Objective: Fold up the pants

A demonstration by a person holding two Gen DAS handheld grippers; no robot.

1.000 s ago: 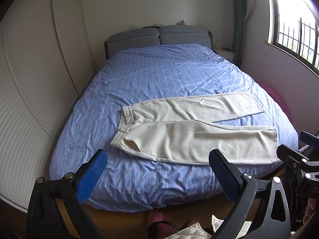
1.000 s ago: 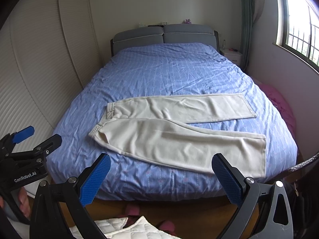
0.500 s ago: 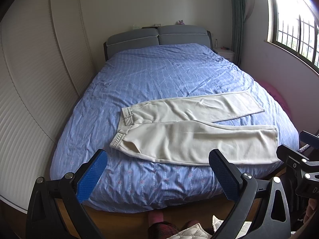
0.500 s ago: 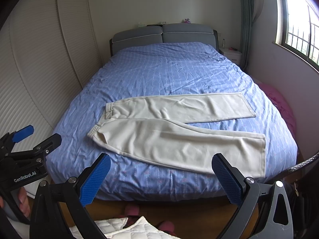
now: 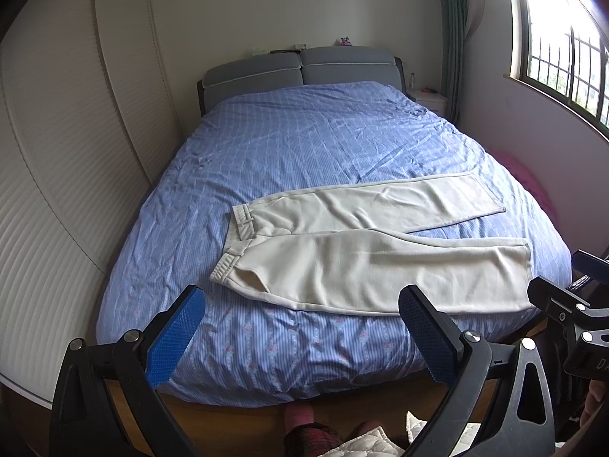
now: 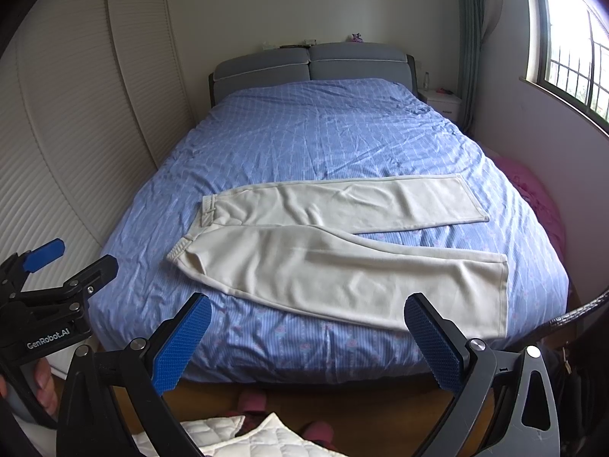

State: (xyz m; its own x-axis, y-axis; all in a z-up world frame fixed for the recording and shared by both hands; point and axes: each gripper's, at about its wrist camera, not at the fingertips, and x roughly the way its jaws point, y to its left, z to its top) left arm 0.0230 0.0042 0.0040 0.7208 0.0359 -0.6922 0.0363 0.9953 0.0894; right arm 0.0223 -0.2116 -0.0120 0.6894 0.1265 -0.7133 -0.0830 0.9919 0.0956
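Cream pants point(image 5: 365, 251) lie flat on the blue bed point(image 5: 304, 144), waistband to the left, both legs spread apart toward the right. They also show in the right wrist view point(image 6: 342, 251). My left gripper point(image 5: 300, 327) is open and empty, held off the foot of the bed, short of the pants. My right gripper point(image 6: 308, 333) is open and empty too, also short of the near leg. The left gripper shows at the left edge of the right wrist view point(image 6: 57, 266).
A white slatted wardrobe point(image 5: 57, 152) runs along the bed's left side. A grey headboard point(image 5: 300, 66) and a nightstand point(image 5: 430, 99) stand at the far end. A window wall point(image 5: 552, 57) and a pink heap point(image 5: 529, 179) are on the right.
Both grippers have drifted very slightly; the pants and bed have not moved. Both grippers stay open.
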